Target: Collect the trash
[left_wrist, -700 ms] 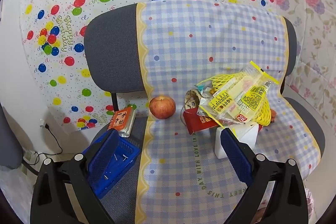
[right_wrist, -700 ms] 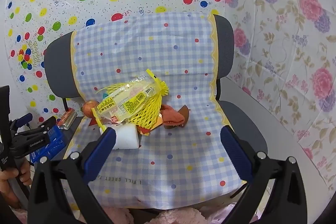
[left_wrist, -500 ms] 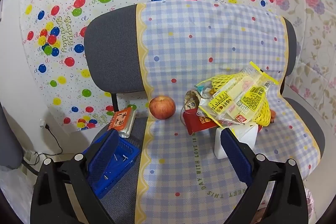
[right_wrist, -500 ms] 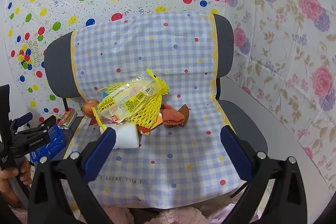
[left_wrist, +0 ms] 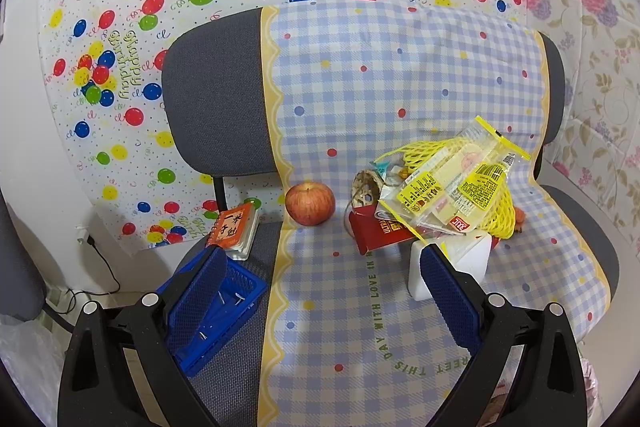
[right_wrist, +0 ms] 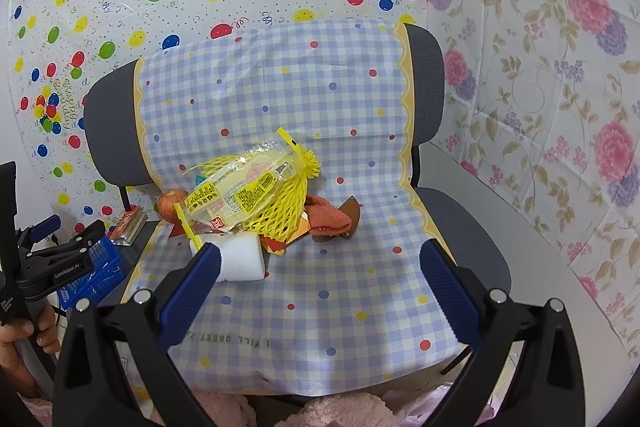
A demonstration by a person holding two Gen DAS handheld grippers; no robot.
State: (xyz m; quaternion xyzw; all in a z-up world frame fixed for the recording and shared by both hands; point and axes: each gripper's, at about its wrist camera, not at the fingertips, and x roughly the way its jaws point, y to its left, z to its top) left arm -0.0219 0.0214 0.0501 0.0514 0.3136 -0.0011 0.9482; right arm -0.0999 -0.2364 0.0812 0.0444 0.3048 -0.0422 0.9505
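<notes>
A pile of trash lies on the chair seat: a yellow net [left_wrist: 496,215] [right_wrist: 276,215] under a clear yellow-edged wrapper [left_wrist: 452,187] [right_wrist: 236,195], a red packet [left_wrist: 380,233], a white foam block [left_wrist: 472,259] [right_wrist: 240,263] and an orange rag [right_wrist: 328,219]. A red apple [left_wrist: 310,203] [right_wrist: 170,203] sits left of the pile. My left gripper [left_wrist: 322,279] is open and empty above the seat front, short of the pile. My right gripper [right_wrist: 320,271] is open and empty, in front of the pile.
The chair [left_wrist: 216,99] wears a blue checked cover [left_wrist: 392,75]. A blue basket [left_wrist: 224,303] [right_wrist: 96,267] and an orange notepad [left_wrist: 234,229] sit on the seat's left side. Balloon-print plastic and floral wallpaper [right_wrist: 560,67] stand behind. Pink cloth [right_wrist: 328,411] lies below.
</notes>
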